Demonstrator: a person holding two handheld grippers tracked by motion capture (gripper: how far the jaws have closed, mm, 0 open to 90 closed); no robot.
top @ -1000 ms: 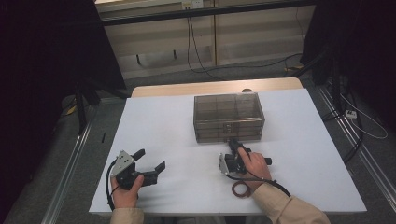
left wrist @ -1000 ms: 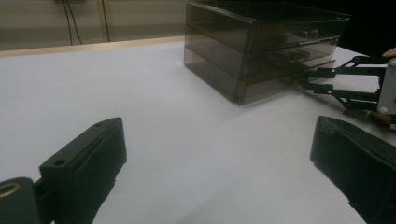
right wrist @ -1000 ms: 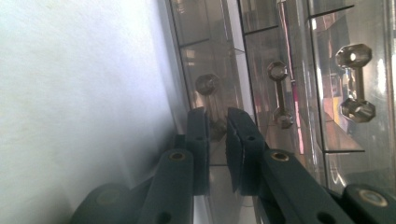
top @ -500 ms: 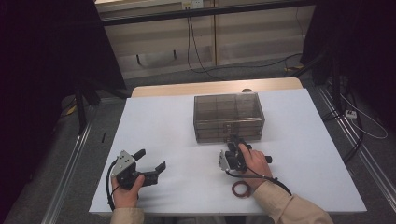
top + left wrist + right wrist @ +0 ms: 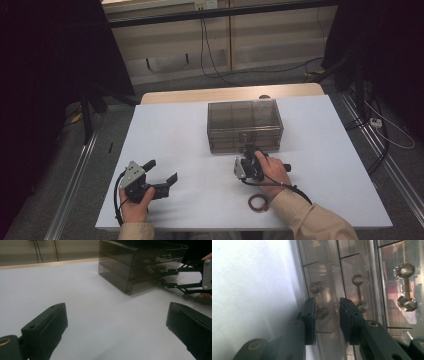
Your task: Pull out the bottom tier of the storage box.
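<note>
High view: I see the left hand-held gripper (image 5: 162, 176) resting low on the white counter (image 5: 175, 135) at its near left, jaws spread wide, nothing between them, well apart from the smoky clear drawer box (image 5: 244, 125) that stands mid-counter toward the far edge. The right hand-held gripper (image 5: 248, 150) lies on its side with its tips at the box's near face; my right hand (image 5: 272, 170) wraps its body. A brown ring (image 5: 258, 202) lies flat on the counter near that wrist, just beside the trailing cable. Left gripper view: both black jaws stand far apart over bare counter, released, touching nothing. The drawer box (image 5: 140, 262) sits ahead and to the right, and the right hand-held gripper (image 5: 162, 277) reaches its thin links to the lower drawer fronts. Right gripper view: the right hand-held gripper (image 5: 327, 315) has its jaws partly open, a narrow gap between the pads, set either side of a drawer handle (image 5: 320, 300) of clear faceted knobs. I cannot tell whether a pad touches the handle; the grip is not closed on it. Two more handles of the same kind lie further right on the drawer fronts.
</note>
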